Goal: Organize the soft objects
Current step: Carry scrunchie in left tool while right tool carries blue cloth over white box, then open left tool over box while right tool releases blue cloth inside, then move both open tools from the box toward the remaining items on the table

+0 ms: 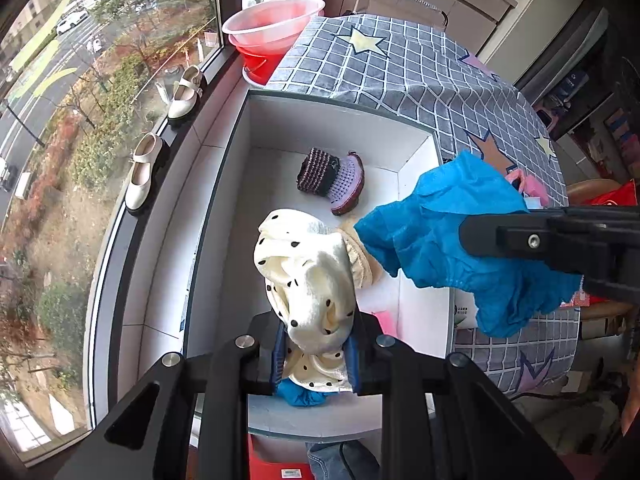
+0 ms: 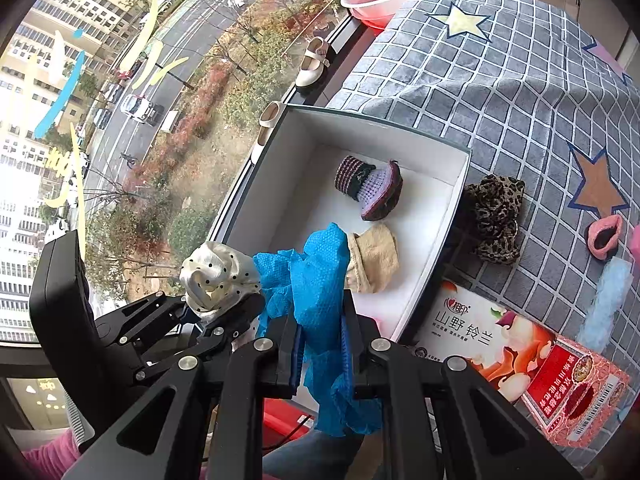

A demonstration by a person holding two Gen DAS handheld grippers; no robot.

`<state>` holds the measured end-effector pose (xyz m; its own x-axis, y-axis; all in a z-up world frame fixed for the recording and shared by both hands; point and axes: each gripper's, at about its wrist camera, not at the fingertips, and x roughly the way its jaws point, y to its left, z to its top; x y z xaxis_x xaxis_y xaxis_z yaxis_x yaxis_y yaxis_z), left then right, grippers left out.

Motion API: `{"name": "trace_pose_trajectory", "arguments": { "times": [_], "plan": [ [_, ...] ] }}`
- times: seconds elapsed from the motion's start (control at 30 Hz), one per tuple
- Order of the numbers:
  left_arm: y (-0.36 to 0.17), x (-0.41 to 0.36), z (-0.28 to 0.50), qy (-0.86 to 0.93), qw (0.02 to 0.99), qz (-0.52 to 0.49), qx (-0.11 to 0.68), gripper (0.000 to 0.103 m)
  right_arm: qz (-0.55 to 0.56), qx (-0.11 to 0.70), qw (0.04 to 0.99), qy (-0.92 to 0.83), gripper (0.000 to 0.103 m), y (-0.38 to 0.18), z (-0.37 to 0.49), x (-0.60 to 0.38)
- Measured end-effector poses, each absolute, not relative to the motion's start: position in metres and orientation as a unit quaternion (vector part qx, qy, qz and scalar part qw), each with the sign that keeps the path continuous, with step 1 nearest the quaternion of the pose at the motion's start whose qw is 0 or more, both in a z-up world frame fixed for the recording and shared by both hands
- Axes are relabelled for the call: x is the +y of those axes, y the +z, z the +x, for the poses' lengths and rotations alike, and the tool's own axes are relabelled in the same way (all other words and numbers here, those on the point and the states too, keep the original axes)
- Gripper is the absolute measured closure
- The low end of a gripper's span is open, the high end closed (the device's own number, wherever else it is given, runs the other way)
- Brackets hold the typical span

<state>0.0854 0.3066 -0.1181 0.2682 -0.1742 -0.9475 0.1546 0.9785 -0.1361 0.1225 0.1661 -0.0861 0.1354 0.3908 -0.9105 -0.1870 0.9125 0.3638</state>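
Observation:
My left gripper (image 1: 316,360) is shut on a cream polka-dot cloth (image 1: 308,276), held over the near part of a white open box (image 1: 320,120); the same cloth shows in the right wrist view (image 2: 216,276). My right gripper (image 2: 322,348) is shut on a crumpled blue non-woven cover (image 2: 320,280), also over the box's near end; it shows at the right in the left wrist view (image 1: 460,240). Inside the box (image 2: 440,208) lie a purple knitted bootie (image 2: 368,186) and a beige sock (image 2: 374,260).
On the grey checked star-patterned tablecloth (image 2: 520,100) lie a leopard-print scrunchie (image 2: 494,220), a pink knitted piece (image 2: 604,236), a pale blue fluffy piece (image 2: 604,300) and a printed carton (image 2: 520,360). White shoes (image 1: 160,136) and pink basins (image 1: 276,24) sit on the window sill.

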Motion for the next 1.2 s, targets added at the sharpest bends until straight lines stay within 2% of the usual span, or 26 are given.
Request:
{"name": "trace_pose_trajectory", "arguments": {
  "times": [0.47,0.53,0.6,0.67,0.7,0.73,0.77,0.83,0.93,1.0,1.03,1.07,1.2],
  "plan": [
    [-0.123,0.304,0.099,-0.106,0.794,0.006,0.599,0.075,0.089,0.635,0.742,0.194,0.086,-0.098,0.142,0.174],
    [-0.124,0.303,0.099,-0.11,0.793,0.006,0.6,0.07,0.091,0.635,0.743,0.193,0.086,-0.1,0.144,0.174],
    [-0.124,0.301,0.1,-0.11,0.792,0.011,0.6,0.051,0.096,0.635,0.742,0.193,0.086,-0.101,0.145,0.173],
    [-0.123,0.3,0.099,-0.108,0.794,0.017,0.598,0.036,0.101,0.636,0.741,0.192,0.085,-0.102,0.146,0.172],
    [-0.123,0.299,0.099,-0.109,0.794,0.02,0.597,0.028,0.103,0.636,0.74,0.192,0.083,-0.102,0.146,0.171],
    [-0.123,0.298,0.099,-0.109,0.794,0.022,0.597,0.024,0.105,0.636,0.74,0.191,0.066,-0.102,0.146,0.17],
    [-0.123,0.297,0.099,-0.108,0.795,0.024,0.597,0.022,0.105,0.636,0.741,0.188,0.036,-0.102,0.147,0.169],
    [-0.121,0.297,0.098,-0.107,0.799,0.025,0.592,0.021,0.107,0.631,0.747,0.182,0.014,-0.099,0.147,0.166],
    [-0.121,0.296,0.099,-0.095,0.801,0.028,0.59,0.015,0.108,0.629,0.749,0.175,0.014,-0.097,0.147,0.163],
    [-0.122,0.297,0.101,-0.085,0.8,0.028,0.593,0.006,0.106,0.632,0.749,0.17,0.014,-0.098,0.146,0.16],
    [-0.122,0.298,0.103,-0.081,0.798,0.024,0.597,0.003,0.105,0.635,0.747,0.167,0.002,-0.099,0.146,0.158],
    [-0.123,0.299,0.104,-0.078,0.794,0.021,0.602,0.001,0.102,0.639,0.746,0.161,0.0,-0.1,0.146,0.157],
    [-0.122,0.299,0.106,-0.091,0.784,0.0,0.614,0.001,0.113,0.643,0.74,0.162,0.0,-0.099,0.142,0.147]
  ]
}}
